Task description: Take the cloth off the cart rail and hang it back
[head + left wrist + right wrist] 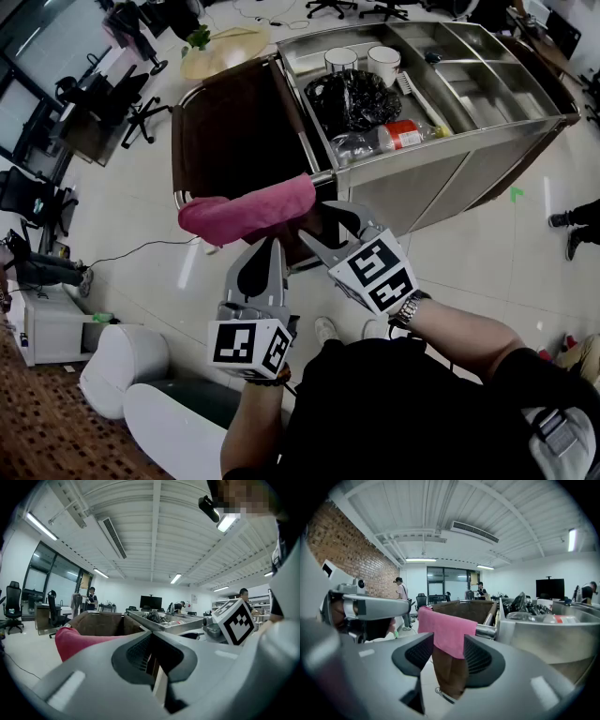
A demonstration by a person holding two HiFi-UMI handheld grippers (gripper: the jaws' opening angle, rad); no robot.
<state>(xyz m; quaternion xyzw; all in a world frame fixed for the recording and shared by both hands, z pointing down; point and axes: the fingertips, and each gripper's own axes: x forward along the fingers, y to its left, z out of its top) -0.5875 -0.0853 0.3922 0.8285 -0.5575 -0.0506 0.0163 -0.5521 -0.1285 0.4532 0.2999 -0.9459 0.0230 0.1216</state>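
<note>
Left grey gripper (270, 246) shut, empty – right grey gripper (447, 646) gaping, lined up on pink cloth (248, 211) draped over steel cart rail (486, 631). Ease in, pinch below rail.

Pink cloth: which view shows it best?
Head view: the whole pink cloth shows from above, draped over the cart rail. The right gripper view shows it close up but only in part, a flap hanging over the rail. The left gripper view shows just one end, low at the left.
</note>
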